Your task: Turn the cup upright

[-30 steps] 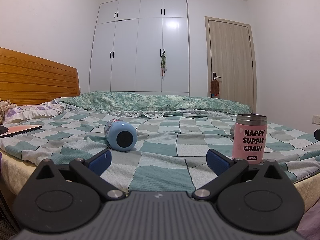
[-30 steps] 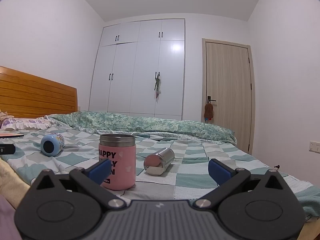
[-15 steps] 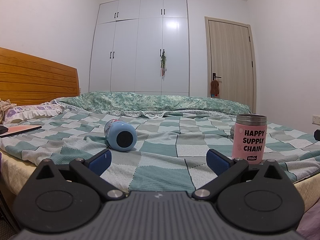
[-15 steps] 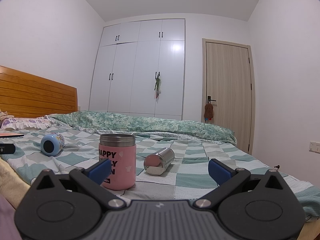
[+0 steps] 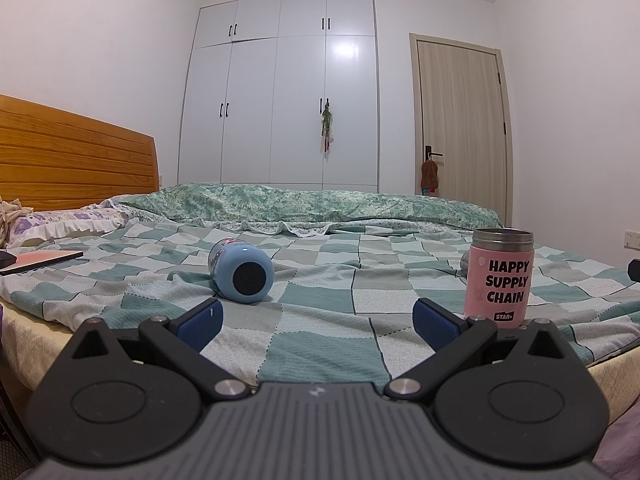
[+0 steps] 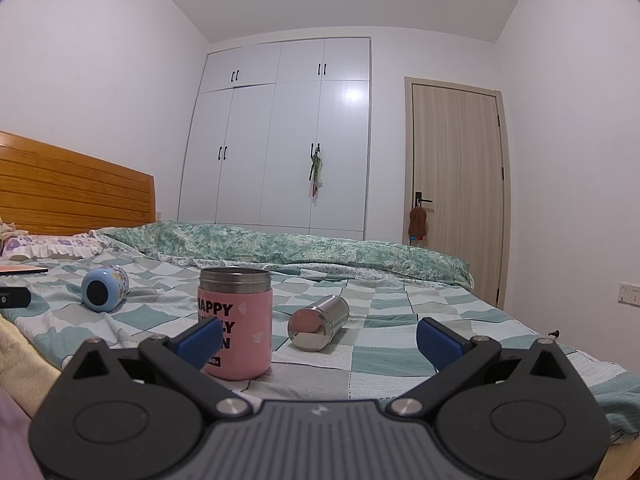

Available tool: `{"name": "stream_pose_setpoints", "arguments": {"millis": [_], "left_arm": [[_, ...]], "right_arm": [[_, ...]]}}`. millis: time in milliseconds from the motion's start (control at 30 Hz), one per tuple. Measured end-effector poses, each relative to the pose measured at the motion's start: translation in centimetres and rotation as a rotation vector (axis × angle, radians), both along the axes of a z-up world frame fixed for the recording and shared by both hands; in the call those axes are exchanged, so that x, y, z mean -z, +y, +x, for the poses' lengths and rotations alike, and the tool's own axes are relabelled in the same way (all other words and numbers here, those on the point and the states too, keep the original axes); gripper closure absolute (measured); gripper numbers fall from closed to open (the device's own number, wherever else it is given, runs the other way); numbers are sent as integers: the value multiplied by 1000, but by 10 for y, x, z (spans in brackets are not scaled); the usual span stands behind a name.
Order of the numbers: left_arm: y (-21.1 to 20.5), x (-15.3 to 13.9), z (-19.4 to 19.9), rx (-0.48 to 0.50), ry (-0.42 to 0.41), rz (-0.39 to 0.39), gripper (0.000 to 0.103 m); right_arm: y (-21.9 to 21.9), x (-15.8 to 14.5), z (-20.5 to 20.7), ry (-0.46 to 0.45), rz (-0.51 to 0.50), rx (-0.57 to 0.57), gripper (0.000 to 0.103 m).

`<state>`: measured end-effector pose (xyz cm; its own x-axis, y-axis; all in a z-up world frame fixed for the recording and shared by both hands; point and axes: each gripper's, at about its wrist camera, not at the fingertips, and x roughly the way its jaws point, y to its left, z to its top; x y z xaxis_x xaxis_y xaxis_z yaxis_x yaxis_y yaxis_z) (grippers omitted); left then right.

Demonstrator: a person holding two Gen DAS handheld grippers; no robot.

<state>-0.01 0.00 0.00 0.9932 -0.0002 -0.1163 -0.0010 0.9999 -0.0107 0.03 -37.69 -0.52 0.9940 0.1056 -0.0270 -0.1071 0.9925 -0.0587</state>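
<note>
Three cups sit on the green-and-white checked bedspread (image 5: 320, 280). One light-blue rounded cup (image 5: 242, 271) lies on its side, its dark circular base facing the left gripper (image 5: 316, 325), just beyond that gripper's left fingertip and apart from it. One pink cylindrical cup with a steel rim and black lettering (image 5: 500, 278) stands upright just beyond the right fingertip of the same gripper. One shiny steel cup (image 6: 318, 322) lies on its side ahead of the right gripper (image 6: 320, 336), between its fingers, with the pink cup (image 6: 235, 322) behind its left fingertip. Each of the two grippers has two blue-padded fingers spread wide apart, holding nothing.
</note>
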Motion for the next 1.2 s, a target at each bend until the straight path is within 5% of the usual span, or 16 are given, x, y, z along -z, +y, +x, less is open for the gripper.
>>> {"name": "stream_pose_setpoints", "arguments": {"millis": [900, 1067, 1200], "left_arm": [[1, -2, 5, -1, 7, -8, 0], [14, -11, 0, 44, 0, -65, 0], [25, -25, 0, 32, -17, -34, 0]], "right_arm": [[5, 0, -1, -14, -2, -8, 0], [18, -9, -11, -53, -19, -107, 0], [45, -28, -7, -80, -41, -211, 0]]}}
